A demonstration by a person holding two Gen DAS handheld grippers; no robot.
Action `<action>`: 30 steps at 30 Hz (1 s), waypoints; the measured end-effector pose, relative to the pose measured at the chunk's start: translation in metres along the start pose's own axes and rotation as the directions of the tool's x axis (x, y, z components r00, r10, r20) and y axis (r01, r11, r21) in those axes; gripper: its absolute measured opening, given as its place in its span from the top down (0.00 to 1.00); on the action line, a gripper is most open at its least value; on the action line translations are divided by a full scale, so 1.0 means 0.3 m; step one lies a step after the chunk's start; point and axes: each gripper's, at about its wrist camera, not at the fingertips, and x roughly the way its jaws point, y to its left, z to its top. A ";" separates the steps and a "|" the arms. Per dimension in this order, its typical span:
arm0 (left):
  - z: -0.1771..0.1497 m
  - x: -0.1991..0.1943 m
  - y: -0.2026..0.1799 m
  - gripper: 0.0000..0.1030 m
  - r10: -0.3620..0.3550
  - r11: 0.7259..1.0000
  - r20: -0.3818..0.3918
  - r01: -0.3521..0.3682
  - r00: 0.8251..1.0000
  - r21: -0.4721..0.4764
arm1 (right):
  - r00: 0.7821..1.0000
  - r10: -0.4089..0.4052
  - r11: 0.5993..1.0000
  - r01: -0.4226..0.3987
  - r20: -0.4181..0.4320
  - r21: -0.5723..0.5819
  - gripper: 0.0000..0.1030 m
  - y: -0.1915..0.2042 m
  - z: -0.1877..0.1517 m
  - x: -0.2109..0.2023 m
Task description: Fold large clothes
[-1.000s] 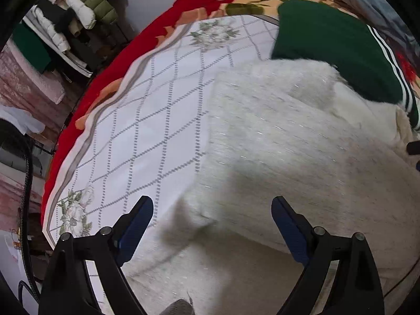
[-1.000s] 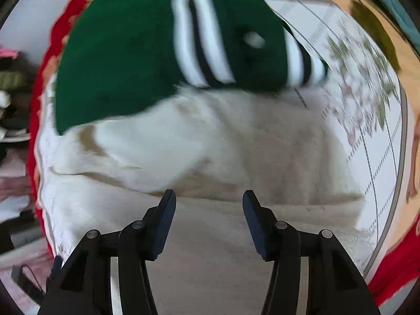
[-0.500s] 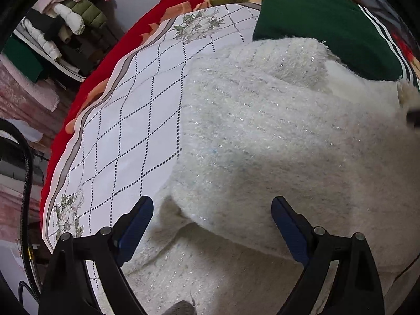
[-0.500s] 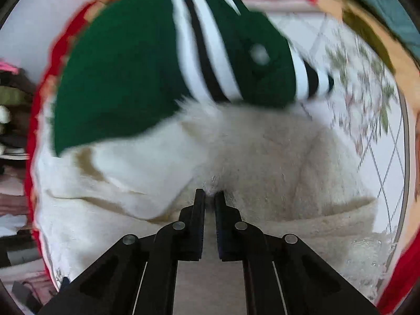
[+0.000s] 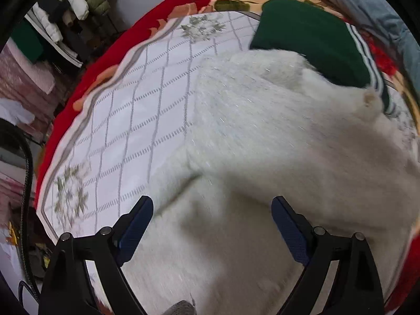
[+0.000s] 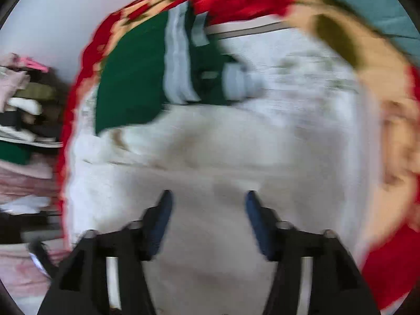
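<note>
Fuzzy cream sweater (image 5: pixel 262 136) lies folded under both grippers' spread, empty fingers (image 5: pixel 136 220).

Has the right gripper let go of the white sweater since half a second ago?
Yes. The right gripper was pinched shut on the white sweater; now it is open and farther back from the green garment.

A floral bedspread (image 5: pixel 147 120) covers the bed, with piled clothes on shelves (image 5: pixel 65 21) beyond its edge.
</note>
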 end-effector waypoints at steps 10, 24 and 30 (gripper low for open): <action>-0.175 0.143 -0.294 0.11 0.057 0.987 -0.072 -0.046 0.996 0.154 | 0.962 -0.190 0.982 0.186 -0.195 -0.039 0.38 -0.251 -0.278 0.193; -0.208 0.226 -0.291 0.00 0.146 0.987 -0.116 -0.137 0.982 0.087 | 0.979 -0.032 0.992 0.055 -0.203 0.110 0.91 -0.402 -0.278 0.309; -0.268 0.071 -0.225 0.00 0.150 0.988 -0.124 -0.145 0.981 0.051 | 0.961 0.010 0.997 0.010 -0.277 0.074 0.63 -0.459 -0.335 0.129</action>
